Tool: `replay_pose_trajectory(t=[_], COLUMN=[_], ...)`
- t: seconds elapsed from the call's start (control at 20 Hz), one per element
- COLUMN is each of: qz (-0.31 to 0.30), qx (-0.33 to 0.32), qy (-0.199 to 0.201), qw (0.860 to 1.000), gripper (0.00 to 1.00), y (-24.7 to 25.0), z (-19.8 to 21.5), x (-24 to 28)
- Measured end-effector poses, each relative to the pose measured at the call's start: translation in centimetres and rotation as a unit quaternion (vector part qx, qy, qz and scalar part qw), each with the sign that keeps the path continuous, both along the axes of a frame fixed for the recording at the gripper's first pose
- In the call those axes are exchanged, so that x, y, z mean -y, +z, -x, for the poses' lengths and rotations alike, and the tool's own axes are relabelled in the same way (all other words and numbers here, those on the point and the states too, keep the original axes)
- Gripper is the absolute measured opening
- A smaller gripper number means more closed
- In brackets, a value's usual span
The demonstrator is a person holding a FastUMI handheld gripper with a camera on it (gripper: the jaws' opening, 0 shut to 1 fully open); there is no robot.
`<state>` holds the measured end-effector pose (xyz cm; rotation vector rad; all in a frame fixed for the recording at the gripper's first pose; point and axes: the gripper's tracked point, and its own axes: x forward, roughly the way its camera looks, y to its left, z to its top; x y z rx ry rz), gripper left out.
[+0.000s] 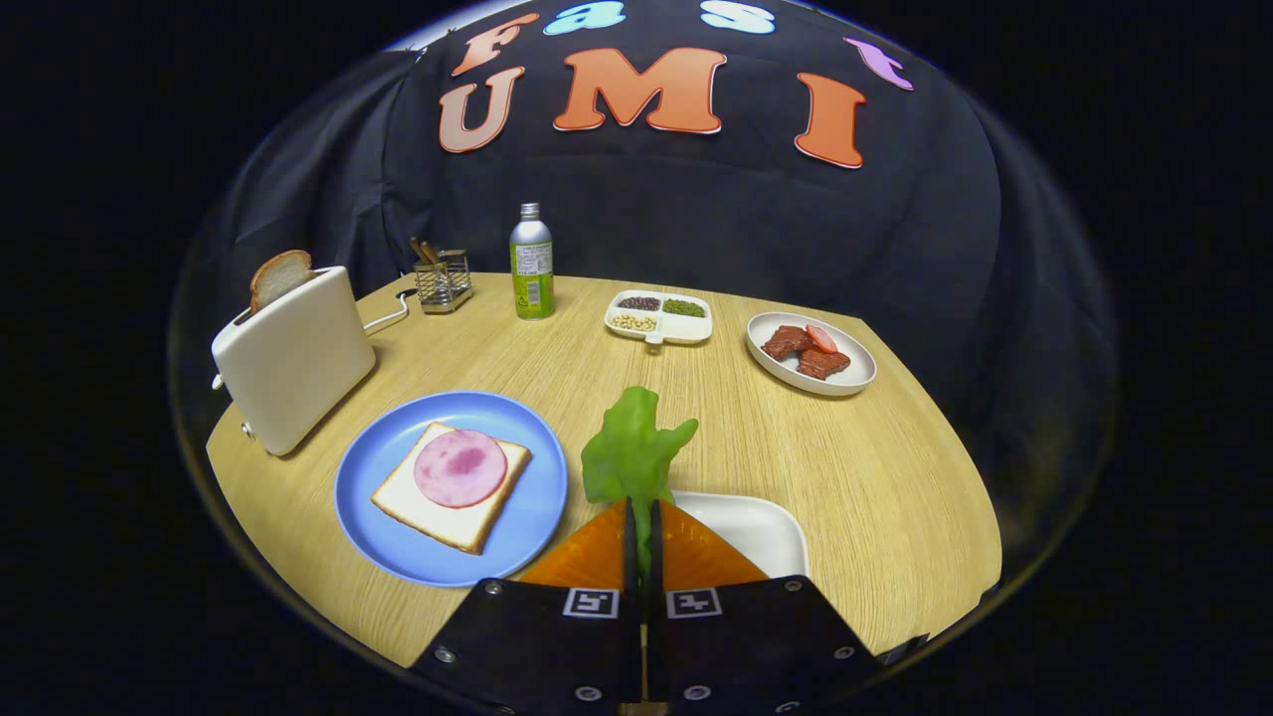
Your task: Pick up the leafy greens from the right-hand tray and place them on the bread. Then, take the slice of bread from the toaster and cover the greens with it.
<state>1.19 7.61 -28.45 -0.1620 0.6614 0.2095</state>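
My gripper [641, 512] is shut on the leafy greens [635, 454], whose stalk is pinched between both fingers while the leaf sticks up ahead of them. The greens hang above the near white tray [766, 527], which lies just under and right of the fingers. Left of the fingers a blue plate [388, 527] holds a slice of bread [450, 502] topped with a round pink ham slice [459, 467]. Farther left stands a white toaster [293, 358] with a second bread slice [279, 275] poking out of its slot.
On the round wooden table [875, 497], beyond the fingers, are a green bottle [531, 264], a wire holder [443, 281], a divided white dish of grains [658, 316] and a white plate of meat pieces [811, 351]. The toaster's cord [388, 318] trails behind it.
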Motion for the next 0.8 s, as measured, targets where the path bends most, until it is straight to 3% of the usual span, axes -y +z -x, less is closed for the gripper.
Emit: replay_pose_trajectory(t=[0.8], qz=[-0.015], qx=[-0.008], qy=[0.064], qw=[0.998], gripper=[0.03], y=[0.8], z=[1.4], x=[-10.5])
